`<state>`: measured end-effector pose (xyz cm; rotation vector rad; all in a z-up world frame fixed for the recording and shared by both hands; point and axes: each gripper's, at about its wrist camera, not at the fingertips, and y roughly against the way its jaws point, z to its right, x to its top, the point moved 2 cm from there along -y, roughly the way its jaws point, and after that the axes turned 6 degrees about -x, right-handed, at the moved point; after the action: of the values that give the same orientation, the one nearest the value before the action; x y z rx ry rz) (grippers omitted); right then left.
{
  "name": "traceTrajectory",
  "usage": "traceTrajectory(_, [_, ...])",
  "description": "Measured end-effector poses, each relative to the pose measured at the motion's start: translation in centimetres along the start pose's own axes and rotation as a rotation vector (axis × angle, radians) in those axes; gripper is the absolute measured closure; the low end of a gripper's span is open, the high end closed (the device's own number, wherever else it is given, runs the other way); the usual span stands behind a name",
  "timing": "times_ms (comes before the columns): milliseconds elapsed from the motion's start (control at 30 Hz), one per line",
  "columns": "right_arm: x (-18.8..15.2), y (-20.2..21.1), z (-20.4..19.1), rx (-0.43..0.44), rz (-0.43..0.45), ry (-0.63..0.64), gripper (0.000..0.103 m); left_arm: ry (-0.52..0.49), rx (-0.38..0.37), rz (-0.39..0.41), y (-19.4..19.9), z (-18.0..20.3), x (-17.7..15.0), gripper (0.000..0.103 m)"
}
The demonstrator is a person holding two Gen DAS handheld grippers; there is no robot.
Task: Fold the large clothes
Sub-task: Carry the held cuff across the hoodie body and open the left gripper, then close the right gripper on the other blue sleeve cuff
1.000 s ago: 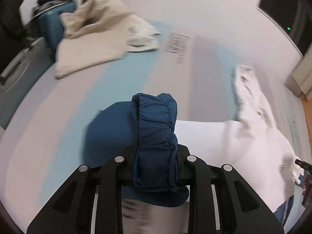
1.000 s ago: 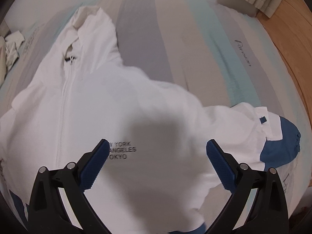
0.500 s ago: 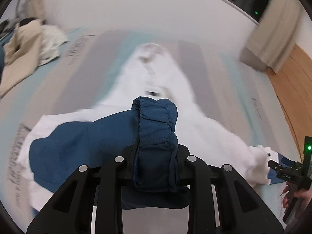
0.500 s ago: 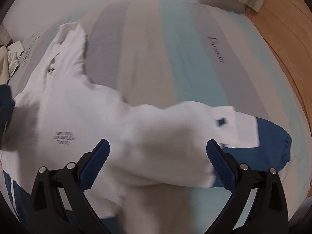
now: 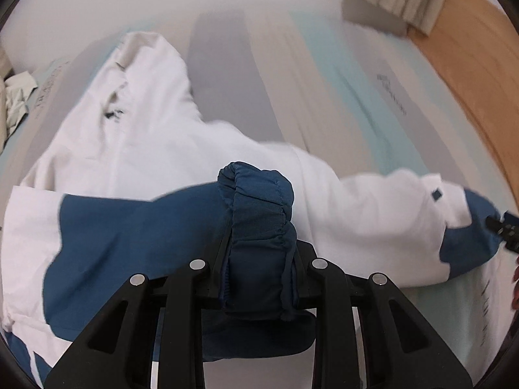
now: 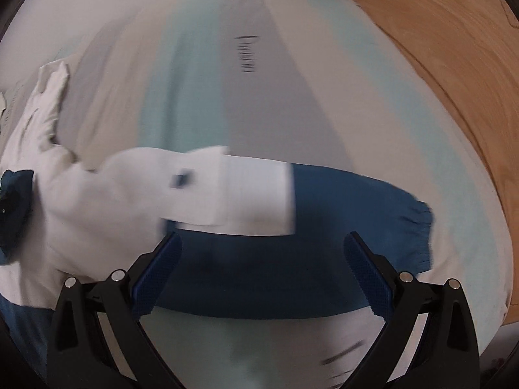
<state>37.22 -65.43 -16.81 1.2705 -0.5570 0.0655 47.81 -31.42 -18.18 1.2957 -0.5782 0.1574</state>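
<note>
the left gripper point(image 5: 259, 259) pinches the jacket's point(image 5: 136, 136) blue cuff point(image 5: 259, 214) over its white body — right gripper point(image 6: 259, 269) gapes wide, empty, above the other sleeve point(image 6: 324, 253) on the striped bed point(image 6: 259, 97).

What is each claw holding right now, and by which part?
Left claw grips the jacket's blue elastic cuff. Right claw is open, holding nothing.

Jacket point(image 5: 136, 136): white body, blue lower sleeves with gathered cuffs, spread across the frame on striped bedding. Hood point(image 5: 142, 48) lies at upper left, front zip visible. One blue cuff point(image 5: 259, 214) is raised at centre frame, bunched and folded over the body. The other sleeve point(image 6: 259, 214) lies flat, extended toward the right; its cuff point(image 6: 418, 236) sits at right.
</note>
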Motion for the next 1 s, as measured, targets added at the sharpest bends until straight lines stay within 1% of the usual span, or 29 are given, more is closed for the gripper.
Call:
traceTrajectory(100, [-0.7,-0.9,3.9,-0.029,0.011,-0.004,0.007,-0.019,0.006,-0.020,-0.7,0.3,-0.6,0.076])
traceTrajectory(200, [-1.4,-2.5,9.4,-0.042,-0.017,-0.064,0.007,-0.027,0.016,-0.026,-1.7,1.4,-0.5,0.072])
traceTrajectory(233, [-1.6,-2.9,10.6,-0.039,-0.025,-0.079,0.007,-0.023,0.013,-0.026,-2.0,1.8,-0.4,0.067])
traceTrajectory(300, [-2.2,-4.2,13.2,-0.034,-0.061,-0.126,0.007,-0.030,0.001,-0.031,-2.3,2.7,-0.4,0.050])
traceTrajectory(333, [-2.4,-4.7,14.0,-0.030,-0.077,-0.142,0.007,-0.043,-0.014,-0.030,-2.5,3.5,-0.4,0.027])
traceTrajectory(367, [-2.6,-5.2,14.6,-0.015,-0.092,-0.154,0.007,-0.052,-0.023,-0.026,-2.7,4.1,-0.5,0.015])
traceTrajectory(433, [-2.9,-5.8,15.1,0.011,-0.100,-0.153,0.008,-0.067,-0.024,-0.029,-3.1,4.9,-0.7,0.014])
traceTrajectory(467, [-3.0,-6.0,15.3,0.028,-0.100,-0.154,0.008,-0.071,-0.026,-0.040,-3.3,5.1,-0.7,0.010])
traceTrajectory(533, [-3.2,-6.4,15.4,0.060,-0.104,-0.160,0.008,-0.064,-0.022,-0.048,-3.5,5.3,-0.8,0.007])
traceTrajectory(667, [-3.6,-7.6,15.7,0.066,-0.117,-0.164,0.008,-0.075,-0.015,-0.044,-2.7,5.4,-0.9,0.006])
traceTrajectory(733, [-3.7,-8.2,16.0,0.096,-0.123,-0.187,0.009,-0.070,-0.018,-0.039,-2.0,5.0,-0.9,0.006])
traceTrajectory(767, [-3.9,-8.3,16.2,0.103,-0.125,-0.191,0.012,-0.059,-0.017,-0.041,-1.6,4.6,-1.0,0.006])
traceTrajectory(800, [-4.0,-8.6,16.4,0.113,-0.130,-0.195,0.017,-0.051,-0.017,-0.044,-1.3,4.3,-1.1,0.006])
traceTrajectory(833, [-4.0,-8.9,16.4,0.127,-0.138,-0.203,0.025,-0.039,-0.016,-0.047,-0.9,3.8,-1.2,0.006])
traceTrajectory(867, [-4.2,-9.1,16.6,0.138,-0.146,-0.215,0.028,-0.027,-0.012,-0.050,-0.4,3.2,-1.5,0.006])
traceTrajectory(933, [-4.4,-9.2,17.2,0.131,-0.148,-0.240,0.041,-0.014,-0.001,-0.049,0.4,2.2,-1.9,0.006])
traceTrajectory(967, [-4.4,-9.1,17.5,0.133,-0.151,-0.256,0.044,-0.013,0.007,-0.051,0.7,1.7,-2.2,0.006])
traceTrajectory(1000, [-4.5,-9.0,17.9,0.134,-0.151,-0.274,0.050,-0.011,0.015,-0.052,1.0,1.2,-2.4,0.006])
